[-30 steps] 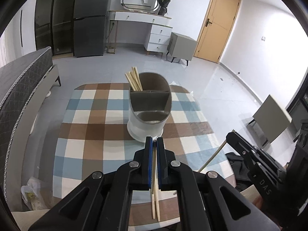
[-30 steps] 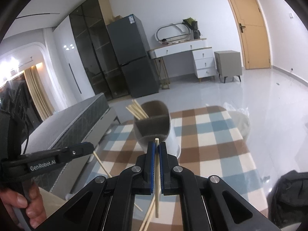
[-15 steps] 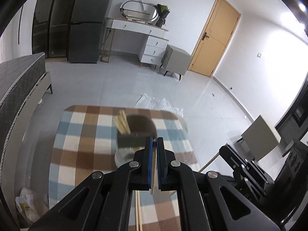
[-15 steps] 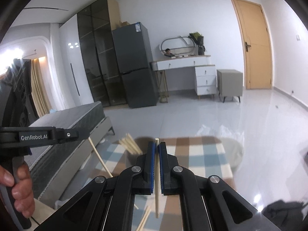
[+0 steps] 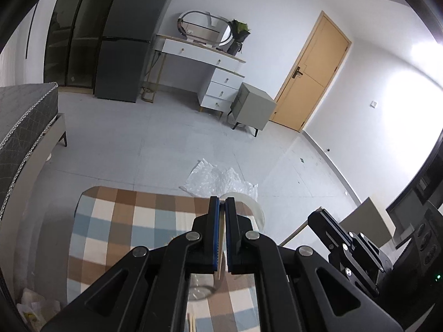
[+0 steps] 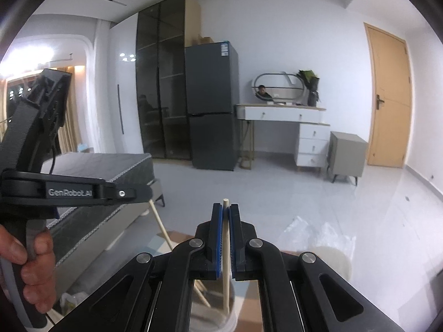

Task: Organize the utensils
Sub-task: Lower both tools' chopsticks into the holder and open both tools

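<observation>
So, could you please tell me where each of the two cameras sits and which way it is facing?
Left wrist: sits on the left gripper, looking along its fingers and downward over the checked tablecloth toward the door; the right gripper shows at lower right.
Right wrist: sits on the right gripper, looking more level toward the fridge; the left gripper and the hand holding it show at left.
Shared: each gripper is shut on a chopstick; both see the fridge, the dressing table and the door.
</observation>
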`<state>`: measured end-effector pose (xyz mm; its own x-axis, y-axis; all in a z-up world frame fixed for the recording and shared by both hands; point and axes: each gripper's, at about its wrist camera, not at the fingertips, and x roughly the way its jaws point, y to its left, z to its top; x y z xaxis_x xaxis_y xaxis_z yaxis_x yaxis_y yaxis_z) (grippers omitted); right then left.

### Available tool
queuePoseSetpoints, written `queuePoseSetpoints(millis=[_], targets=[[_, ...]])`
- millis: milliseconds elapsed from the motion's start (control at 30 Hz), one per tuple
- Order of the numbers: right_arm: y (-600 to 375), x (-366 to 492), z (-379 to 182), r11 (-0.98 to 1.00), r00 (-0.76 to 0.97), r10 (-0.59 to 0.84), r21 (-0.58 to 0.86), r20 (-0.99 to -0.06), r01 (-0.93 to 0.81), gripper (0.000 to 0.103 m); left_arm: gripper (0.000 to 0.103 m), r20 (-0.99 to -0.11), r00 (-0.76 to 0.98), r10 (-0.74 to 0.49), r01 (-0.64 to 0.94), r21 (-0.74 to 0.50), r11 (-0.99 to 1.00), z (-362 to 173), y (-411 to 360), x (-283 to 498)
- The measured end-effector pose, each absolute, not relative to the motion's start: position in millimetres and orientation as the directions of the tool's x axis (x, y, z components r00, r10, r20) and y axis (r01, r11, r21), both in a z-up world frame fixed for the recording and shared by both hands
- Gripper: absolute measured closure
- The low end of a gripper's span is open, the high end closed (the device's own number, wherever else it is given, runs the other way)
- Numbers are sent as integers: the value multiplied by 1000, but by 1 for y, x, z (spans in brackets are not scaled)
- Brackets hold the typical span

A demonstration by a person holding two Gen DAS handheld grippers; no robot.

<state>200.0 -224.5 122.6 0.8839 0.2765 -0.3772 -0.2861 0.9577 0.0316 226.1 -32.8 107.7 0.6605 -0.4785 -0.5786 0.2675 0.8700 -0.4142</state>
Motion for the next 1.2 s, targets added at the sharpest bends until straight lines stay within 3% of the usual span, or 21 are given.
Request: queuePoseSetpoints(millis=[733,967,1200], targets=[[-191,255,60,930,823,309,-28,-478,-365,99,103,-634,603,-485,169,-492,854,47,-9,276],[-187,261,37,922,774,321,-9,-546,-388,99,103,-647,555,-523,182,-519,835,38,-10,276],[-200,252,30,932,765,319,38,-559,-361,97,103,-680,504,-532,206,-503,839,39,-15,274]])
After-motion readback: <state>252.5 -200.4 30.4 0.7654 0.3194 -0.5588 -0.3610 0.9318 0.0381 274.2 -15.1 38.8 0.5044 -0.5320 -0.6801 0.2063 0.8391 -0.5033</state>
